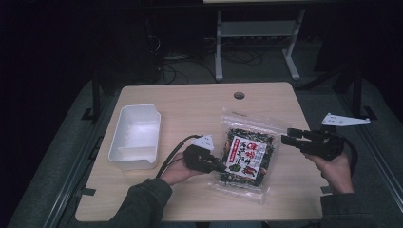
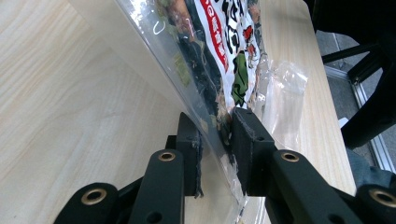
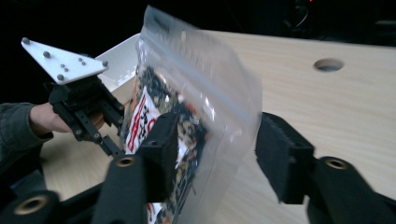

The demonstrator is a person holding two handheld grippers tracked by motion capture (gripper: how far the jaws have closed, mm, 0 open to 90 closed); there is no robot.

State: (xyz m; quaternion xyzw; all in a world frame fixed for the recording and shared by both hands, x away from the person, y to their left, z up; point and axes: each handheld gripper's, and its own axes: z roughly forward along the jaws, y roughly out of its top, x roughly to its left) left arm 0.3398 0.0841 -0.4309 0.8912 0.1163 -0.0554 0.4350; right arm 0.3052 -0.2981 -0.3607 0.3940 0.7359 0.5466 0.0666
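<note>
— Black foam pads of the left gripper [image 2: 217, 135] are clenched on the lower edge of the clear zip-top plastic bag of dark dried seaweed mix with a red and white label [image 2: 219, 51]; the film is pinched flat between them at the centre bottom of the left gripper view.

— And the other claw?

— Released. In the right gripper view the right gripper [image 3: 212, 154] stands with its jaws wide apart, one on each side of the bag's [image 3: 187, 112] raised edge, neither pad pressing the film as far as I can tell. In the high view it [image 1: 288, 136] sits at right of centre, just beside the bag's [image 1: 247, 154] right edge.

— So which step is this?

— My reading: the bag is held tilted up off the light wooden table [image 1: 190, 107] by the left gripper [image 1: 219, 166], and the right is lining up for a second grip. Next, I'd say, the right jaws need to close squarely on the film near the zip strip, not on the bulky contents.

— Anything around it?

— A white rectangular plastic tray [image 1: 134, 135] stands empty at the left of the high view, well apart from the bag, possibly where it goes. The left gripper's black cable [image 1: 173, 152] trails between tray and hand. A round hole [image 1: 239, 95] sits near the table's far edge. Nothing blocks the way; slippery film is the risk.
</note>
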